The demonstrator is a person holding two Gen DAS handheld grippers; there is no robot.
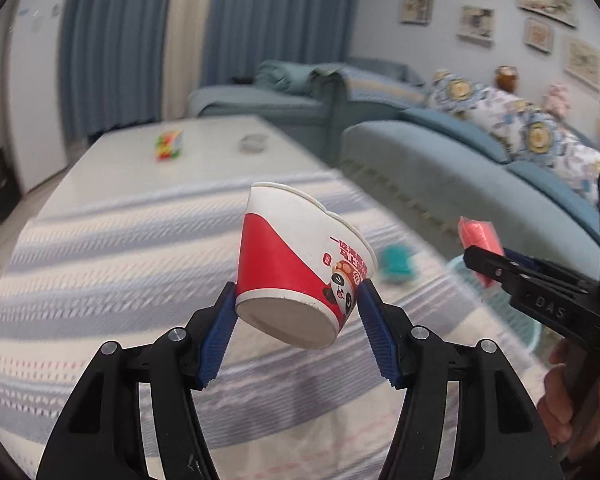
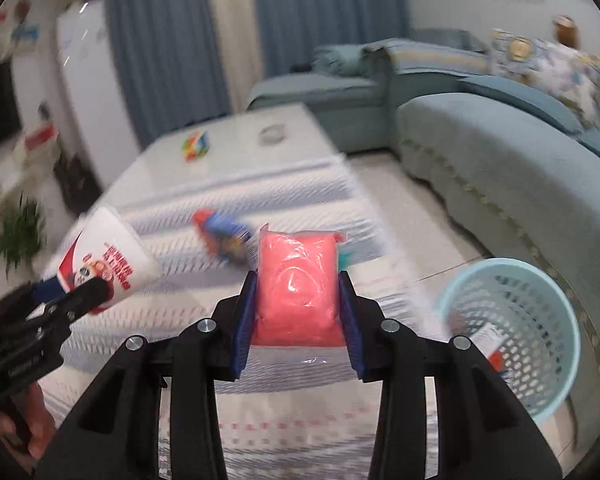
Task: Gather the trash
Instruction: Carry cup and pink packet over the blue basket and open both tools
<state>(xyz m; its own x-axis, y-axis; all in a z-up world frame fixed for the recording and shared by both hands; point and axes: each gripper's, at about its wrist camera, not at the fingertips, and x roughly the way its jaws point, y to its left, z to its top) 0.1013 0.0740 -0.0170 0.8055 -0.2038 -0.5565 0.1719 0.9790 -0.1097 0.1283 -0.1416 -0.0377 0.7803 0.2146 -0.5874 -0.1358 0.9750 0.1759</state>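
Observation:
My left gripper (image 1: pixel 298 296) is shut on a red and white paper cup (image 1: pixel 300 264) with a panda print, held tilted above the striped tablecloth (image 1: pixel 100 272). My right gripper (image 2: pixel 298 292) is shut on a pink plastic packet (image 2: pixel 296 292), also lifted off the table. In the right wrist view the cup (image 2: pixel 108 256) and the left gripper (image 2: pixel 76 292) show at the left. In the left wrist view the packet (image 1: pixel 480 236) and the right gripper (image 1: pixel 488 264) show at the right. A light blue mesh bin (image 2: pixel 516 332) stands on the floor at the right.
A blue and red wrapper (image 2: pixel 224 236) and a teal scrap (image 1: pixel 396 264) lie on the tablecloth. A colourful cube (image 1: pixel 170 144) and a glass dish (image 1: pixel 254 142) sit on the far white table. A blue sofa (image 2: pixel 500 168) runs along the right behind the bin, which holds some litter.

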